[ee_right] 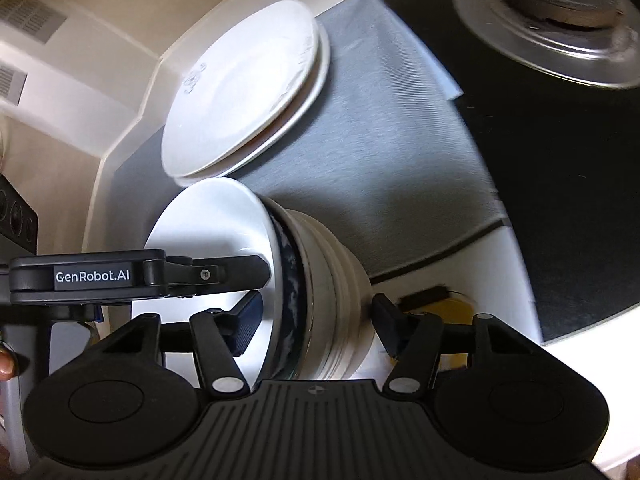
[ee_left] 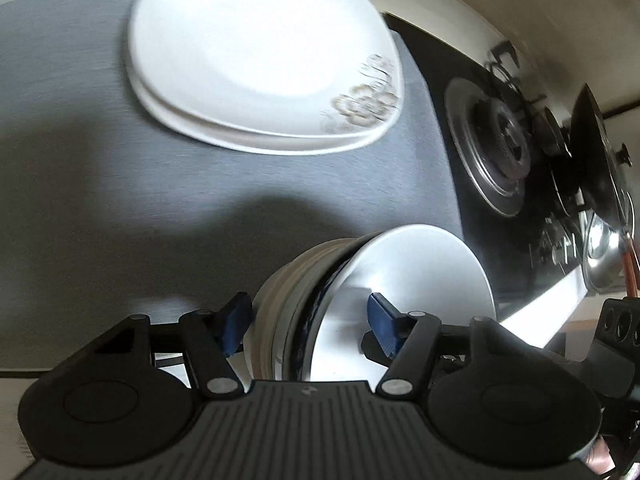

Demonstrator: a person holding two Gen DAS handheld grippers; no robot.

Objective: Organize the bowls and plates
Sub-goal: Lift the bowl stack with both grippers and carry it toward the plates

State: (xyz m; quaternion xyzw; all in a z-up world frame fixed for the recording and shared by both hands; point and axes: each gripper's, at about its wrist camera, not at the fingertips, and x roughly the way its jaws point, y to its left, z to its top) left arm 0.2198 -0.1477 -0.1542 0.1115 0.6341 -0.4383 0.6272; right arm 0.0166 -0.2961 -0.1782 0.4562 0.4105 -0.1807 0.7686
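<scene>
Stack of bowls (ee_left: 320, 312): near part hidden behind gripper body. Far plates (ee_left: 256, 60) motion-blurred, top rim cut off. Pan (ee_left: 596, 168) on stove (ee_left: 492, 152) partly out of view, right.

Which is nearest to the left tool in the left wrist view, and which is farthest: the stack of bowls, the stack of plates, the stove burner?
From the left tool:
1. Stack of bowls, between its fingers.
2. Stack of plates, beyond on the grey mat, upper centre.
3. Stove burner, on the right; it looks about as far as the plates, so I cannot rank these two surely.
</scene>
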